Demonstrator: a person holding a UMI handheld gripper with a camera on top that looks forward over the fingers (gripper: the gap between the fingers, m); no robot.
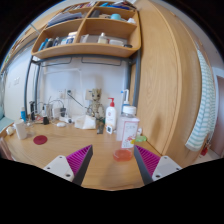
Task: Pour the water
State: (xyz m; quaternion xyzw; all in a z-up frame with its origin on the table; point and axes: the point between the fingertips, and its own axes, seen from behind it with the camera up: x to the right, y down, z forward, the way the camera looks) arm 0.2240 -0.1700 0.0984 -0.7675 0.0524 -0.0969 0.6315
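The gripper (113, 162) is open and holds nothing, its two pink-padded fingers spread above a wooden bench (60, 160). The likely thing to pour from, an upright clear jug (128, 127), stands ahead and slightly right of the fingers, well beyond them. A white pump bottle (111, 118) stands just beside its left.

Gripper (113, 160) level, pointing forward; fingers (75, 160) spread wide apart, magenta pads facing inward, nothing between them.
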